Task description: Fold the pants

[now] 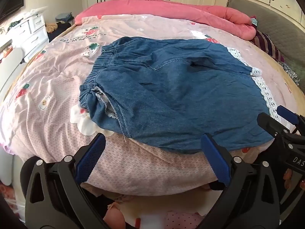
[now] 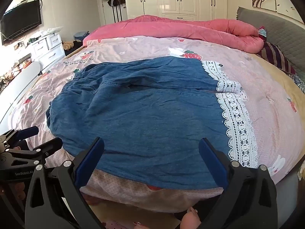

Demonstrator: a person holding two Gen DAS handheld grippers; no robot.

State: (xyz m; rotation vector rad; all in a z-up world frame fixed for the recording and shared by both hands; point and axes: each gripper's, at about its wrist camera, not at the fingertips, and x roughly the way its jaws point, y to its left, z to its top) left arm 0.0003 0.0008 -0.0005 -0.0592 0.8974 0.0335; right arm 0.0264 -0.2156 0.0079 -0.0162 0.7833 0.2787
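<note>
Blue denim pants with white lace hems lie spread flat on the pink printed bedspread, elastic waistband at the left, legs side by side pointing right. They also show in the right wrist view, lace hems at the right. My left gripper is open and empty, hovering at the pants' near edge by the bed's front. My right gripper is open and empty over the pants' near edge. Each gripper shows at the edge of the other's view: the right, the left.
A rolled pink quilt lies across the far side of the bed. A grey headboard and a striped cloth are at the right. White drawers and a wall TV stand at the left, wardrobes behind.
</note>
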